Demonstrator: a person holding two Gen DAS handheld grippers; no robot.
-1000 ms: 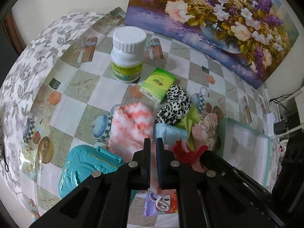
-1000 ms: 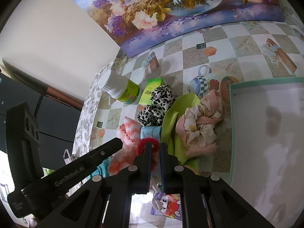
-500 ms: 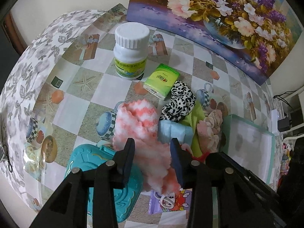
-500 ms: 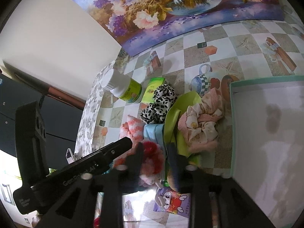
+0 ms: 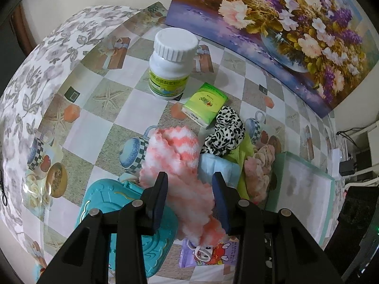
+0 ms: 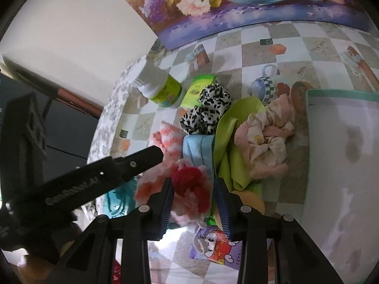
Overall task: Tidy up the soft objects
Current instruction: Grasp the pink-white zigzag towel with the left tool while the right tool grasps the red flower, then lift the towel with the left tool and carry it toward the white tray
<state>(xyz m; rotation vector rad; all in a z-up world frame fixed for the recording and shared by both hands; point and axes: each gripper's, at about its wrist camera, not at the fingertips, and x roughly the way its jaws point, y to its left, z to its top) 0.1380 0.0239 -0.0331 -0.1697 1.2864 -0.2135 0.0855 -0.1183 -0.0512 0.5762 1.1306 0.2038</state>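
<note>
A fluffy pink-and-white sock (image 5: 180, 163) lies on the table, running between the open jaws of my left gripper (image 5: 189, 177). A red fuzzy scrunchie (image 6: 189, 184) lies on the sock's near end, between the open jaws of my right gripper (image 6: 193, 182). Beside them lie a leopard-print scrunchie (image 5: 225, 132), a light blue cloth (image 5: 218, 168), a lime green cloth (image 6: 227, 137) and a pale pink scrunchie (image 6: 265, 139). The white tray with a teal rim (image 6: 341, 94) stands to the right; it also shows in the left wrist view (image 5: 305, 187).
A white pill bottle (image 5: 171, 64) and a green tissue pack (image 5: 205, 104) stand behind the pile. A teal plastic case (image 5: 113, 203) lies at front left and a purple cartoon packet (image 5: 208, 255) at front. A flower painting (image 5: 284, 23) leans on the wall.
Both grippers have opened from shut. The red scrunchie has been let go and now rests on the pink-and-white sock. The left gripper has pulled back slightly.
</note>
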